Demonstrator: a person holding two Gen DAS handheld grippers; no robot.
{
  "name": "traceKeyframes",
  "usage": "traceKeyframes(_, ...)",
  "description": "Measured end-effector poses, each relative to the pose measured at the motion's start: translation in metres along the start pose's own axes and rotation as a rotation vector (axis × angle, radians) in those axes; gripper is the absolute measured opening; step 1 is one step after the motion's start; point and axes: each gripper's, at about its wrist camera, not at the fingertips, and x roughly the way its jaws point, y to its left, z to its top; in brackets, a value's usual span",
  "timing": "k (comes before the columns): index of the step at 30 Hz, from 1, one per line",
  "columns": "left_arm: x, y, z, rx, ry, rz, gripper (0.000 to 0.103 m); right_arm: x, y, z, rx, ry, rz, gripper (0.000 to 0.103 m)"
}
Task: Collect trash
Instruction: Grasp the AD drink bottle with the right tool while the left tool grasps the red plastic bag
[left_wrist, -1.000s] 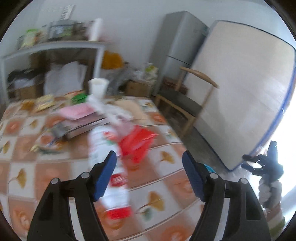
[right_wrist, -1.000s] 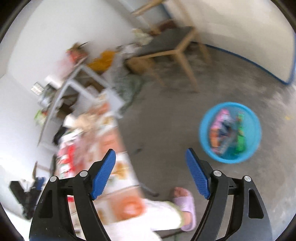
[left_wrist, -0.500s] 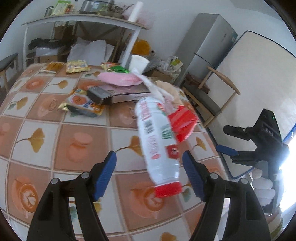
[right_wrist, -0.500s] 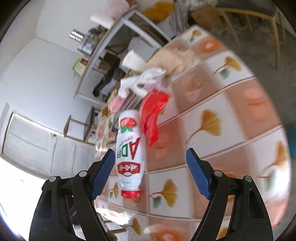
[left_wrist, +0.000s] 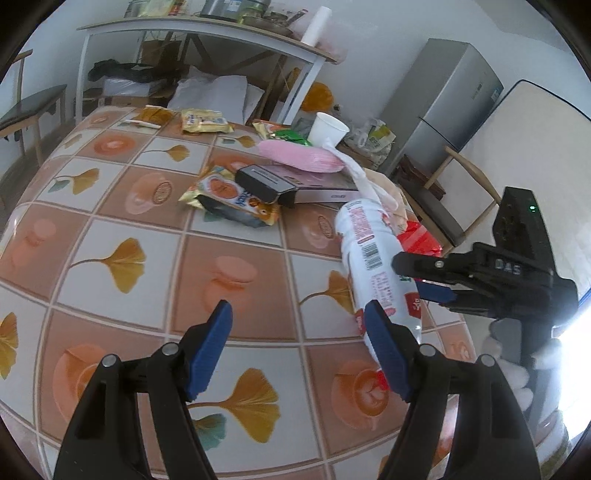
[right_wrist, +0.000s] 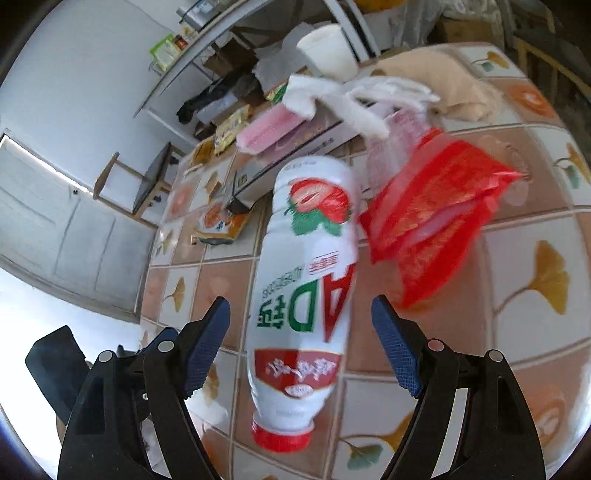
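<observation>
Now the right claw (right_wrist: 299, 339) is wide open around the white bottle (right_wrist: 306, 280), which lies on the tabletop (left_wrist: 122, 206) with its red cap toward the camera, probably so the pads can close on its body. The left claw (left_wrist: 299, 343) is open and empty beside it.

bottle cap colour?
Red. The cap on the white bottle shows best in the right wrist view.
</observation>
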Motion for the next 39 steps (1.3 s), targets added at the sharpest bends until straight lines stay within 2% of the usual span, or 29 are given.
traceKeyframes(2,-0.002,0.004,-0.001,-0.01,0.0,0.005,0.072,0.005,0.0,-0.003,-0.006,0.017,-0.013,0.057)
traceKeyframes(6,-0.007,0.01,-0.001,-0.017,-0.002,0.017,0.072,0.002,0.005,-0.012,-0.035,0.032,0.004,0.056)
traceKeyframes(13,-0.014,0.008,0.002,-0.027,-0.015,0.016,0.072,-0.024,0.004,-0.058,-0.12,0.092,0.029,0.056)
traceKeyframes(18,-0.007,-0.005,0.004,-0.016,0.007,-0.019,0.072,-0.063,-0.031,-0.099,-0.068,0.098,0.058,0.056)
traceKeyframes(25,0.025,-0.049,0.017,0.029,0.059,-0.11,0.071,-0.129,-0.095,-0.137,0.085,-0.002,0.005,0.056)
traceKeyframes(29,0.043,-0.092,0.027,0.182,0.059,-0.132,0.072,-0.141,-0.123,-0.14,0.2,-0.087,-0.016,0.056)
traceKeyframes(34,0.084,-0.157,0.04,0.482,0.079,-0.106,0.072,-0.148,-0.147,-0.128,0.281,-0.159,-0.028,0.056)
traceKeyframes(39,0.14,-0.207,0.036,0.775,0.097,0.049,0.071,-0.134,-0.144,-0.119,0.288,-0.18,-0.014,0.056)
